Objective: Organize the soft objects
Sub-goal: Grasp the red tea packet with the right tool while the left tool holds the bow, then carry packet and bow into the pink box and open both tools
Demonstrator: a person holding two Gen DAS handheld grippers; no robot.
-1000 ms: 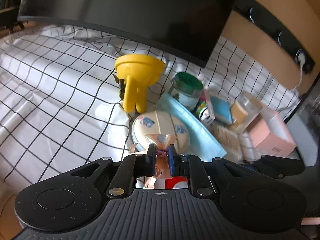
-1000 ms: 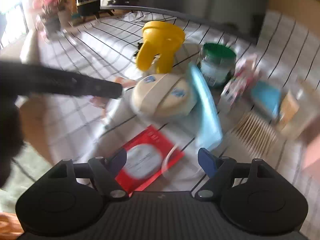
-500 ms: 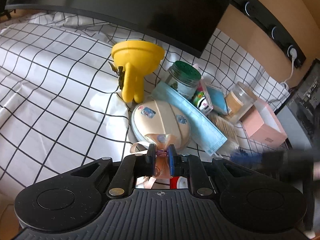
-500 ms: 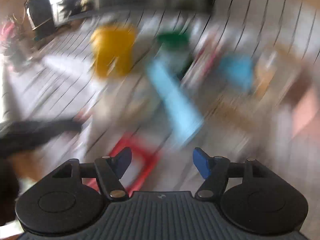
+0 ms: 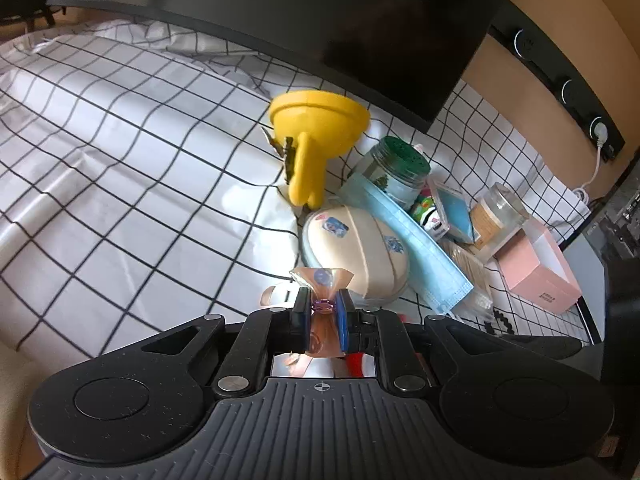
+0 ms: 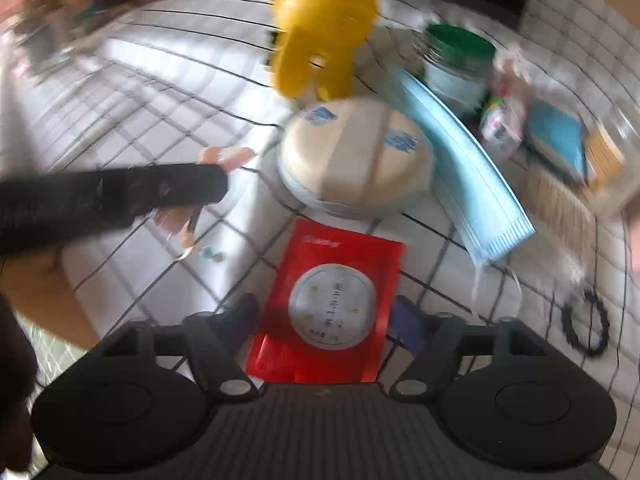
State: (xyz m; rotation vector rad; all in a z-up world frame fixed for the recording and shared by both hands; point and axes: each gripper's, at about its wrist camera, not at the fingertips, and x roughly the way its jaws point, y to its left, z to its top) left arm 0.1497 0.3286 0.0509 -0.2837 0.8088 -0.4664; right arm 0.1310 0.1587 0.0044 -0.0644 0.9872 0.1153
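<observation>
My left gripper [image 5: 323,307] is shut on a small clear pinkish plastic bag [image 5: 322,280], held just above the checked cloth [image 5: 120,168]. In front of it lie a round cream pad [image 5: 356,248] and a blue face mask [image 5: 420,240]. My right gripper [image 6: 324,316] is open, its fingers on either side of a red sachet [image 6: 332,304] that lies flat on the cloth. In the blurred right wrist view the left gripper [image 6: 216,184] reaches in from the left with the bag [image 6: 224,156], beside the cream pad [image 6: 356,160] and the mask [image 6: 468,160].
A yellow plastic toy [image 5: 316,136] stands behind the pad. A green-lidded jar [image 5: 396,168], small packets [image 5: 444,212], a glass jar [image 5: 500,216] and a pink box [image 5: 536,268] crowd the right. A dark monitor [image 5: 320,20] hangs over the back. A black hair tie [image 6: 588,324] lies right.
My right gripper has swung fast and dropped lower over the red sachet, which now lies between its open fingers. My left gripper keeps the bag and has shifted slightly.
</observation>
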